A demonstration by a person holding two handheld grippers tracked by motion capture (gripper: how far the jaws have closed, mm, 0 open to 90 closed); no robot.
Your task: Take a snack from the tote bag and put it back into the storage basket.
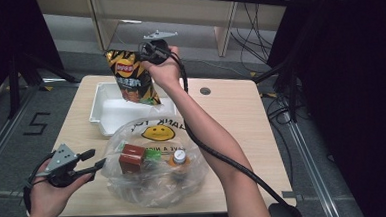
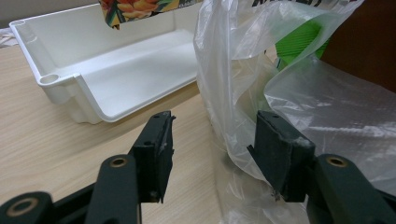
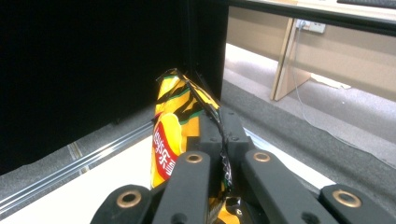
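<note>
The right gripper (image 1: 148,51) is pinched tight on the top edge of a chip bag (image 1: 132,76), which hangs just above the white tray (image 1: 101,116). The left gripper (image 2: 212,140) is open, with a fold of the clear plastic bag (image 2: 299,102) between its jaws, in front of the tray.

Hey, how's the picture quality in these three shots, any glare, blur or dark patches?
High view: soft and low in detail, glare on the clear plastic bag, dark surroundings. Left gripper view: white tray evenly lit, bag sheen, near jaws slightly soft. Right gripper view: chip bag bright against a black backdrop, close jaws blurred.
</note>
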